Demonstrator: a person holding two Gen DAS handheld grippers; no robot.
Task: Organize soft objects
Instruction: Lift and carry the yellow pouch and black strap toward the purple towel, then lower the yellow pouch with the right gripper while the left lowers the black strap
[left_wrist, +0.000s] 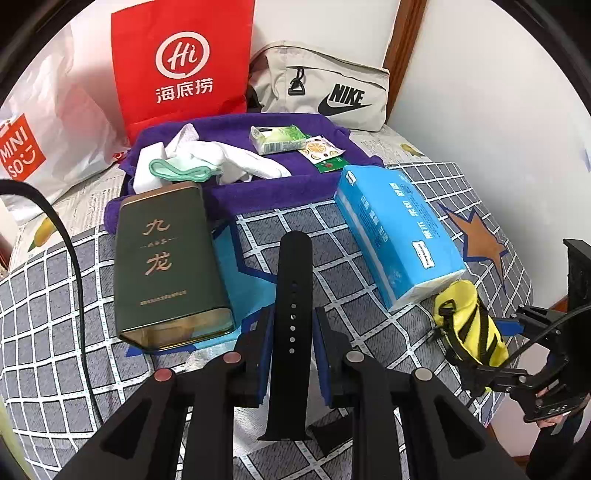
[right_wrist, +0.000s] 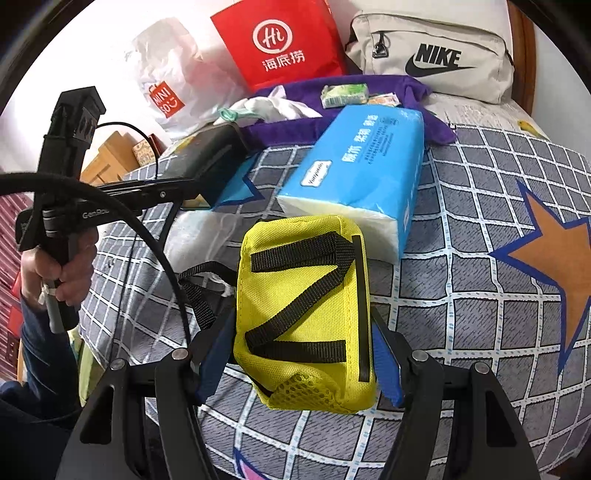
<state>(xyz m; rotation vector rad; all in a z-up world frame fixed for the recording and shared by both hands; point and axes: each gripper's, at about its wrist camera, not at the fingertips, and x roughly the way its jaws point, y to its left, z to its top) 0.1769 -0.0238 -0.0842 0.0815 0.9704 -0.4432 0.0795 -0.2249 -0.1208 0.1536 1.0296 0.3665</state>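
In the left wrist view my left gripper is shut on a black watch strap. The strap stands on end between the blue pads, above the checked bed cover. My right gripper is shut on a yellow pouch with black webbing, its blue pads pressing both sides. From the left wrist view the same pouch hangs at the right, off the cover. A purple towel at the back bears a white cloth, a mint band, a green tissue packet and small sachets.
A green tin lies left of the strap and a blue tissue pack lies right of it. A red paper bag, a white plastic bag and a beige Nike pouch stand at the back. A hand holds the left tool's handle.
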